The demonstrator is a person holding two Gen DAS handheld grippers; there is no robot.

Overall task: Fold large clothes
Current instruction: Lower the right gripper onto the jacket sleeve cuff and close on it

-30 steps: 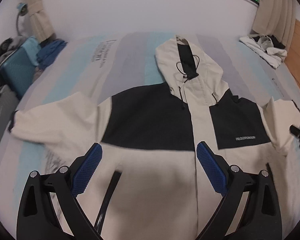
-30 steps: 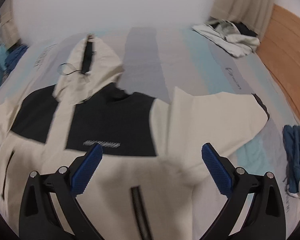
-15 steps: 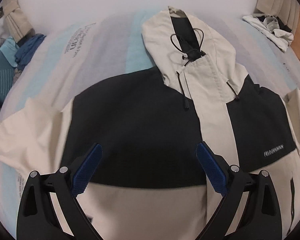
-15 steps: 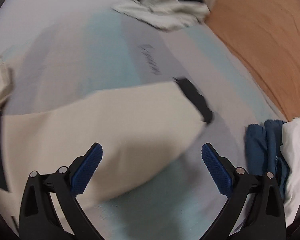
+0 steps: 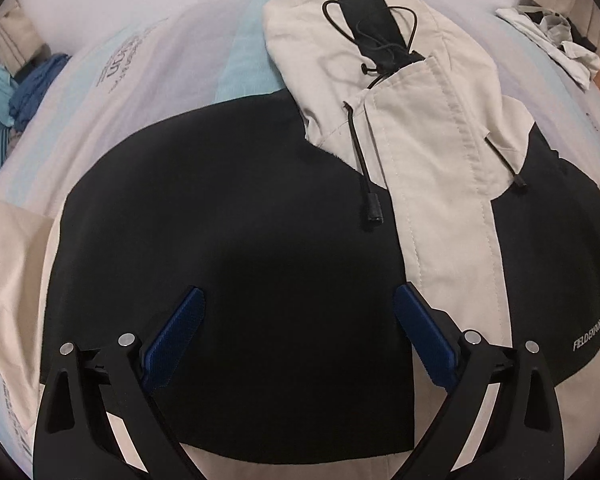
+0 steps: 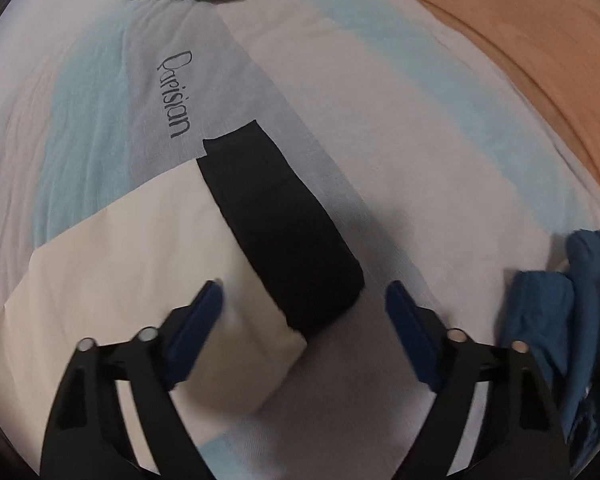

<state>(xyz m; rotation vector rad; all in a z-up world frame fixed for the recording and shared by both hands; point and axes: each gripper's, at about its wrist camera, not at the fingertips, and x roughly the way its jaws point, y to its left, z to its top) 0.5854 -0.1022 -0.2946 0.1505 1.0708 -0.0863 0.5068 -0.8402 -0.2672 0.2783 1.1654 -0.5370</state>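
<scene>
Striped bedsheet [image 6: 400, 128], blue cloth [image 6: 548, 320], crumpled pale garment [image 5: 556, 40].

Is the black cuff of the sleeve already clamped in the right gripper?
No, the black cuff lies flat on the bed between the closing jaws of the right gripper, untouched.

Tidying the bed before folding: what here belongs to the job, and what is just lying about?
Job: jacket, its sleeve with black cuff.

Lying about: blue cloth, pale clothes, blue pile.
</scene>
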